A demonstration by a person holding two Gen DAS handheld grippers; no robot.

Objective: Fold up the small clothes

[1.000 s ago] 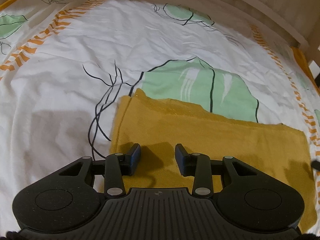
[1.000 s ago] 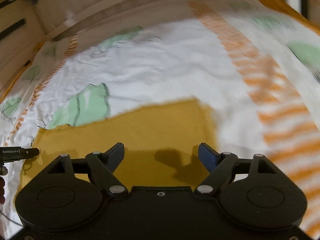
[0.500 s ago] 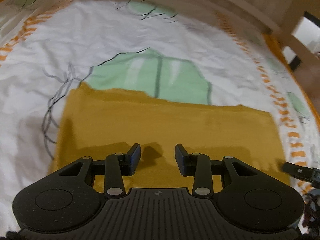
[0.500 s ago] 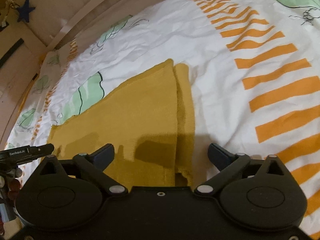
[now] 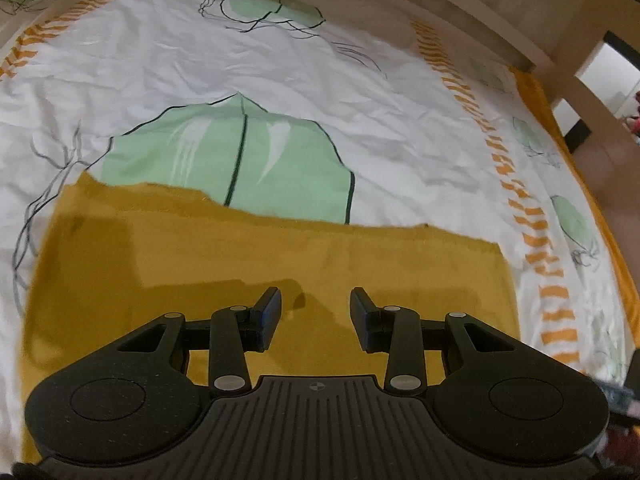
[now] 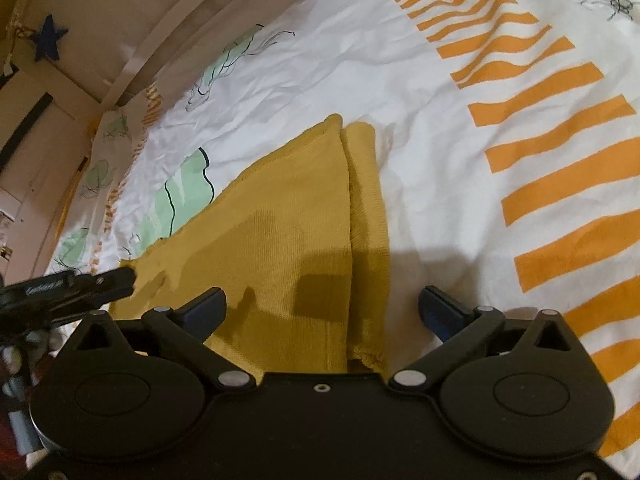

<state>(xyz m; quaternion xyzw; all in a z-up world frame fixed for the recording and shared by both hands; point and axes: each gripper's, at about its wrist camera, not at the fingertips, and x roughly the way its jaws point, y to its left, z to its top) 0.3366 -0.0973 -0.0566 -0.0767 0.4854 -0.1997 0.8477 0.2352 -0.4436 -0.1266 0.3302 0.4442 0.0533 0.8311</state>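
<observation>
A mustard-yellow knit garment (image 5: 280, 256) lies flat on the patterned bedsheet, folded into a wide band. My left gripper (image 5: 315, 312) is open and empty, held just above the garment near its front edge. In the right wrist view the garment (image 6: 288, 216) shows its right end, with a narrow folded strip (image 6: 366, 200) along its side. My right gripper (image 6: 322, 306) is wide open and empty above that end. The left gripper (image 6: 68, 286) shows at the left edge of the right wrist view.
The sheet (image 5: 200, 64) is white with green leaf prints (image 5: 248, 156) and orange stripes (image 6: 560, 140). A wooden bed frame (image 5: 500, 12) runs along the far side. A dark blue star (image 6: 50, 38) hangs on the wall at upper left.
Both grippers have shifted over the garment: the left view swung right towards the middle, the right view moved to the garment's right end. Both stayed open and empty.
</observation>
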